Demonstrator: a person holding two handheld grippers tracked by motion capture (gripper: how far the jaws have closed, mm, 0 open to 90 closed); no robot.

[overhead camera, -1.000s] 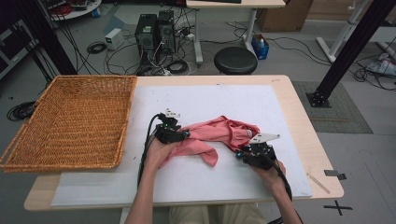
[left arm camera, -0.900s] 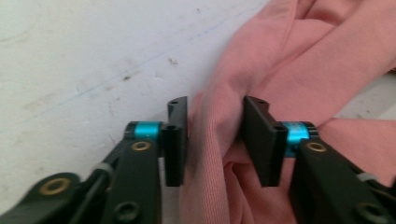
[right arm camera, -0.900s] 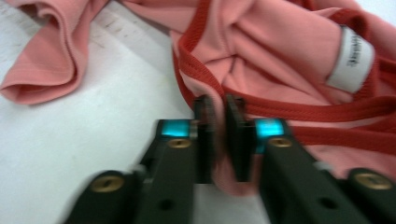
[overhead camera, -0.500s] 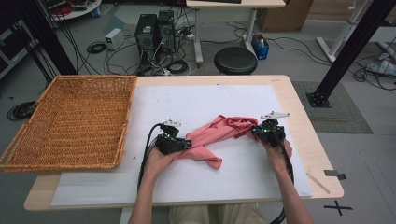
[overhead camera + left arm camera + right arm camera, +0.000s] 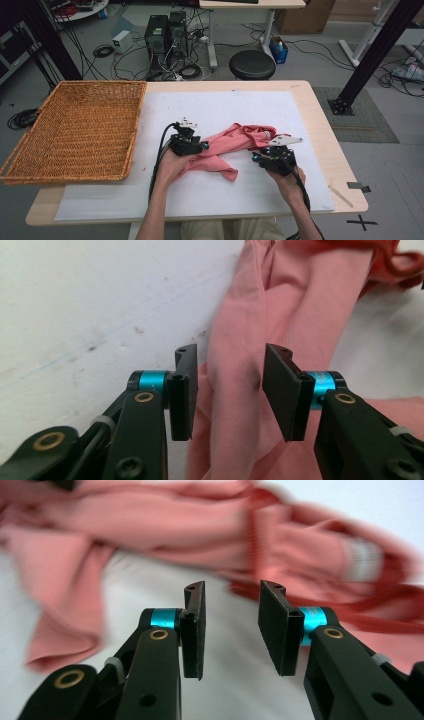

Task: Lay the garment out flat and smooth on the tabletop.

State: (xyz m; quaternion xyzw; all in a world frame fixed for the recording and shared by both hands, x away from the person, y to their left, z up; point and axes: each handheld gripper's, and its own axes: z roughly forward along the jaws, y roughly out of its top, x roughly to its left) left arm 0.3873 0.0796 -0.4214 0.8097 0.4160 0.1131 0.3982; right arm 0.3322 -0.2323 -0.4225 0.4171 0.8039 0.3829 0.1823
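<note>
A crumpled pink cloth garment (image 5: 235,145) lies on the white sheet (image 5: 220,107) that covers the light wooden table (image 5: 320,115). It stretches in a twisted band from near the sheet's middle down towards the person's side, with one loose flap (image 5: 227,172) ending nearest the person. A woven wicker basket (image 5: 75,130) sits well to the left of the garment, overhanging the table's left edge.

The left gripper (image 5: 200,146) rests at the garment's left end. In the left gripper view (image 5: 229,390) its jaws stand partly apart, having just been opening, and a fold of the pink cloth runs up between them. The left pad (image 5: 184,390) stands just beside the cloth and the right pad (image 5: 282,390) shows a gap, so nothing is clamped.

The right gripper (image 5: 257,157) sits just to the right of the garment's lower edge, below the bunched collar end. In the right gripper view (image 5: 231,630) its jaws are likewise partly apart, having just been opening, with bare white sheet between them. The blurred garment (image 5: 210,535) lies beyond the tips, not touched.
</note>
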